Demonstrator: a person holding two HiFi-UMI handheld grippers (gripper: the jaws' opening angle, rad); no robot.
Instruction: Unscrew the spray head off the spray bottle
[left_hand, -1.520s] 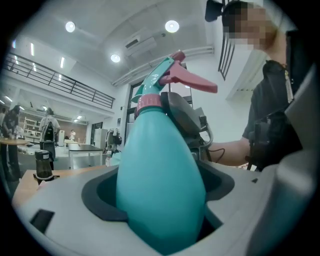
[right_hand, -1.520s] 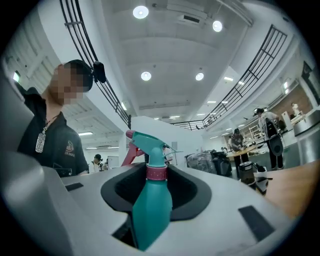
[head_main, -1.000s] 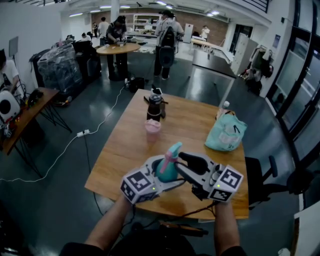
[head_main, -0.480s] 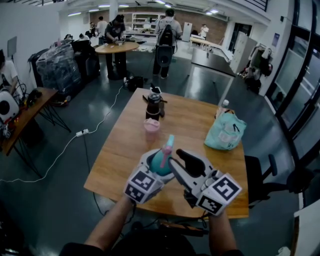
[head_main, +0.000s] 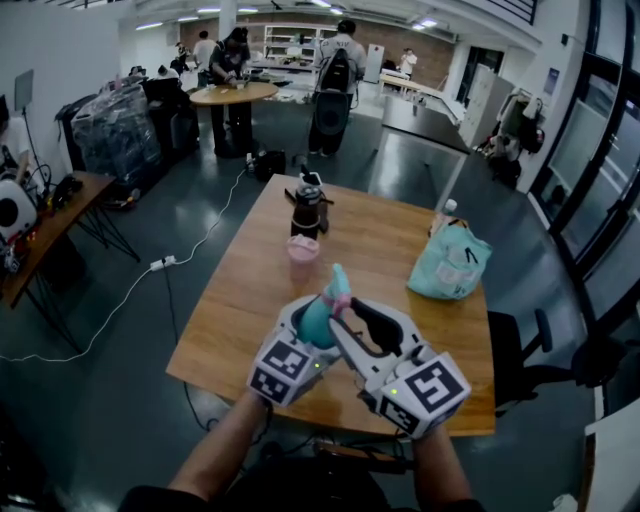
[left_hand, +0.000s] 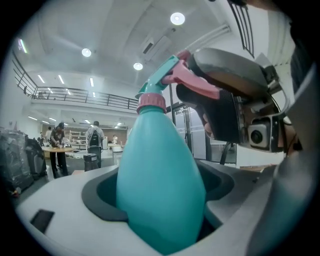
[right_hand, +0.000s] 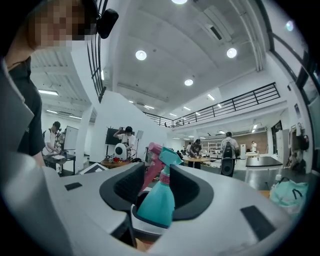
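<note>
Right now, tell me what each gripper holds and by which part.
Left gripper grips the spray bottle by its body. Right gripper holds nothing: its fingers have just been opening, spray head between them.

We list a spray bottle (left_hand: 160, 190) of smooth, softly glossy teal plastic with a ribbed pink collar (left_hand: 151, 103), a table (head_main: 250, 290) of matt wood, and a glossy floor (head_main: 130, 360).

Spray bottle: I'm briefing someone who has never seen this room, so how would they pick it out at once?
Find the wooden table in the open hall; above its near edge the left gripper holds the spray bottle. Unlike the teal bag and pink cup further back, it has a teal teardrop body with a pink collar and trigger.
</note>
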